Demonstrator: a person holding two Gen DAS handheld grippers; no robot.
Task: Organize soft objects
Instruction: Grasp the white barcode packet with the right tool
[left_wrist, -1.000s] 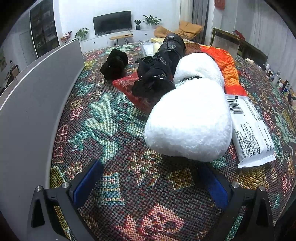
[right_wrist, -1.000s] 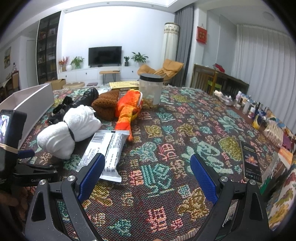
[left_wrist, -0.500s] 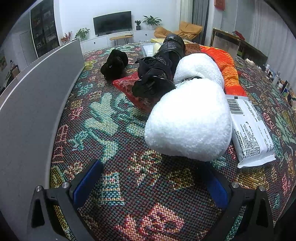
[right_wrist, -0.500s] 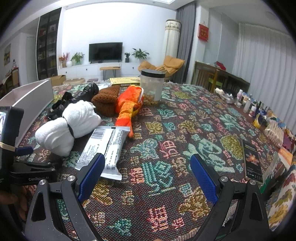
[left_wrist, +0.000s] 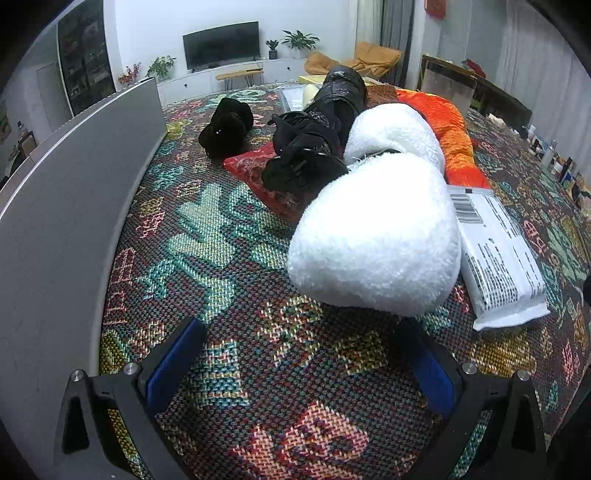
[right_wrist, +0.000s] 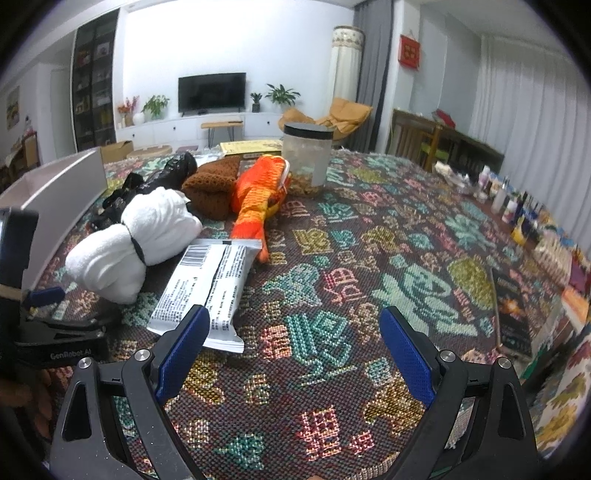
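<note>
A white fluffy bundle (left_wrist: 376, 236) tied by a black band lies on the patterned tablecloth; it also shows in the right wrist view (right_wrist: 133, 236). Behind it lie black cloth (left_wrist: 306, 162), a black pouch (left_wrist: 227, 129), a red cloth (left_wrist: 255, 173), an orange cloth (left_wrist: 450, 136) and a brown knit (right_wrist: 214, 188). My left gripper (left_wrist: 299, 354) is open and empty, just short of the white bundle. My right gripper (right_wrist: 295, 343) is open and empty over bare tablecloth, right of the bundle.
A grey box wall (left_wrist: 70, 192) runs along the left. A white printed packet (right_wrist: 207, 284) lies beside the bundle. A clear jar with a black lid (right_wrist: 306, 158) stands behind the orange cloth. Bottles and a dark booklet (right_wrist: 513, 310) line the right edge.
The right wrist view has shifted slightly, bringing the table a little closer. The left gripper and the objects have not visibly moved.
</note>
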